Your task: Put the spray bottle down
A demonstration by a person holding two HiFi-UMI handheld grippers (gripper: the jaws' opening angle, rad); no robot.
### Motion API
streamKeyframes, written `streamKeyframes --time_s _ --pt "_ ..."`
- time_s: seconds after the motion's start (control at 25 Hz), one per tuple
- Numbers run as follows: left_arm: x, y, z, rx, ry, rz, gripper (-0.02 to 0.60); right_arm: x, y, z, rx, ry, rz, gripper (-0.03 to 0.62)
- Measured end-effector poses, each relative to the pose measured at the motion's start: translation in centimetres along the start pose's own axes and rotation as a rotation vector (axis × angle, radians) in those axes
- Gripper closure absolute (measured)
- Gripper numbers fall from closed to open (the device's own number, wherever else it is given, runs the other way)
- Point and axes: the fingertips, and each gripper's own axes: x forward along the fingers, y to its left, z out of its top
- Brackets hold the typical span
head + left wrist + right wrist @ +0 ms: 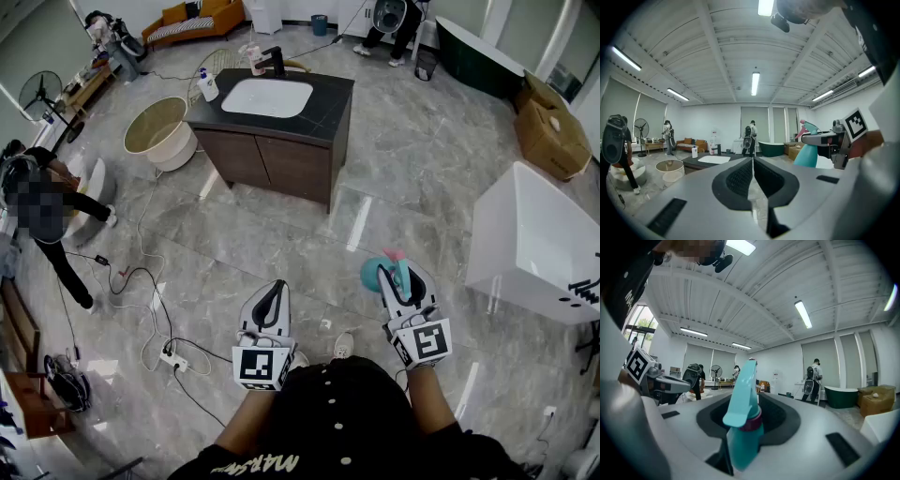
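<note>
The spray bottle (743, 437) is clamped in the jaws of the right gripper (394, 274). The jaws of the left gripper (753, 164) are closed and empty. The bottle should be lowered upright and then released.

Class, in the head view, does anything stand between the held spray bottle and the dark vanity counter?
Nothing visible does: only bare floor lies between the spray bottle, gripped in the right claw, and the counter.

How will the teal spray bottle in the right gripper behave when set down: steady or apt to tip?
The spray bottle looks like stiff plastic, so it probably keeps shape in the right gripper. Its tall trigger head may make it tip easily. Weight cannot be judged.
</note>
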Motion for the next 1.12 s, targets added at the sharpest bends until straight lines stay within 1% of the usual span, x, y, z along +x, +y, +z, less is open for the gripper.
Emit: streamKeyframes --time_s 0.08,0.4,0.56,0.68,0.84,1.12 --pt "0.2 -0.1 0.0 0.001 0.000 0.002 0.560 0.3 -0.2 0.5 -0.002 -0.001 0.001 0.470" --pt "1.6 -1.4 0.1 0.004 0.007 0.017 0.560 0.5 -1.8 0.7 0.011 -0.016 0.026 0.470" --pt "2.4 -2.5 0.2 0.009 0.008 0.039 0.560 0.4 -3.2 0.6 0.011 -0.027 0.044 0.470" --pt "2.8 -3.0 0.3 0.008 0.002 0.072 0.560 0.3 -4.2 0.3 0.020 -0.027 0.066 0.470" --pt "3.5 -2.8 0.6 0.008 -0.005 0.111 0.560 0.6 -5.6 -0.1 0.024 -0.022 0.078 0.470" --pt "4.5 -2.1 0.0 0.003 0.009 0.140 0.563 1.4 -6.8 -0.8 0.034 -0.016 0.082 0.468"
